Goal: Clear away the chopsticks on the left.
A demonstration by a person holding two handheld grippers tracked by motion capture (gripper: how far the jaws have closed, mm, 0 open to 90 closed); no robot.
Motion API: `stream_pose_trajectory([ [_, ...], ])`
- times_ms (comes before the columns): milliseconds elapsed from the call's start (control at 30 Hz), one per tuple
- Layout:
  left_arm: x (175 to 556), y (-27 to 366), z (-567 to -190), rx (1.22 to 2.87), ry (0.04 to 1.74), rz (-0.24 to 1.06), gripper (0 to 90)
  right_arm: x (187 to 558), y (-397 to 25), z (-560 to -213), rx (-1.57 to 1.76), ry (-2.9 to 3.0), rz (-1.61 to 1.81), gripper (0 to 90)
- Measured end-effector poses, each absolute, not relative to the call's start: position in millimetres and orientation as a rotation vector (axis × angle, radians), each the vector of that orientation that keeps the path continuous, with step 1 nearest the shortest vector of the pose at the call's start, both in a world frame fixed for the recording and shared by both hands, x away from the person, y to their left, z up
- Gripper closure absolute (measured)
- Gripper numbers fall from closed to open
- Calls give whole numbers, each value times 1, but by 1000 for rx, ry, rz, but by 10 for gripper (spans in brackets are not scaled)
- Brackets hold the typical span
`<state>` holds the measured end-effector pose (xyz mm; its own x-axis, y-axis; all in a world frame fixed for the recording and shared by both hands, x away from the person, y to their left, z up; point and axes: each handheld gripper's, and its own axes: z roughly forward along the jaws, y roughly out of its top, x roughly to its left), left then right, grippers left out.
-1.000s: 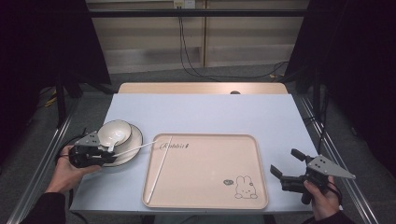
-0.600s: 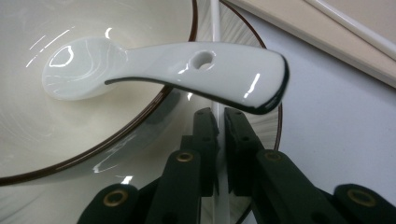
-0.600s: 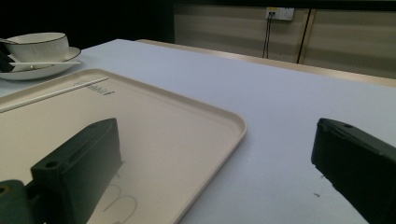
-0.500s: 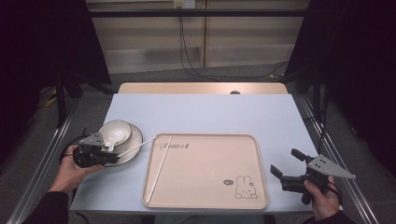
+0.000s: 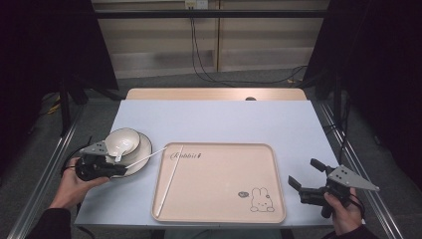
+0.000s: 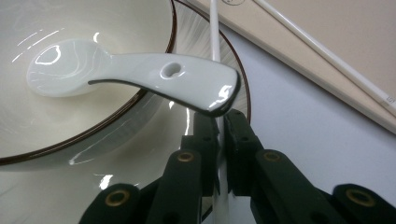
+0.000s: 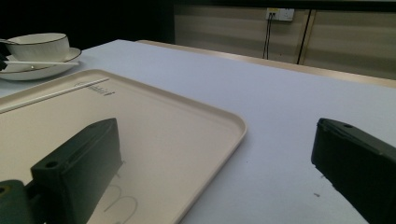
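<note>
At the left of a pale blue table (image 5: pixel 219 119), the left gripper (image 6: pixel 218 140) is clamped on a white chopstick (image 5: pixel 144 157) that crosses a plate's (image 5: pixel 144 149) rim. A bowl (image 5: pixel 128 136) holding a white ceramic spoon (image 6: pixel 126 74) sits on that plate. A second chopstick (image 5: pixel 170 180) lies in the beige rabbit-print tray (image 5: pixel 219 219). The right gripper (image 5: pixel 304 175), jaws wide apart, hovers right of the tray.

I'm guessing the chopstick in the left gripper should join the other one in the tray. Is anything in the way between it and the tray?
Nothing visible blocks it. The left gripper is shut on the chopstick, whose tip already reaches the tray's raised left rim. The spoon in the bowl lies behind it, and the other chopstick lies along the tray's left side.
</note>
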<state>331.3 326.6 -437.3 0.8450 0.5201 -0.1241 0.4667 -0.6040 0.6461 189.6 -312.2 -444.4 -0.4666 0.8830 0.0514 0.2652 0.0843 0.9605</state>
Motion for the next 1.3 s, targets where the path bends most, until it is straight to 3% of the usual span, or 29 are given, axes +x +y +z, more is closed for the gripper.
stream_pose_trajectory([
  [533, 308, 320, -422, 2238, 791, 112, 845, 189, -312, -444, 1133, 1798, 1406, 12],
  [867, 287, 313, -413, 2083, 926, 157, 845, 189, -312, -444, 1133, 1798, 1405, 12],
  [1300, 258, 287, -405, 2033, 1009, 145, 845, 189, -312, -444, 1132, 1801, 1407, 12],
])
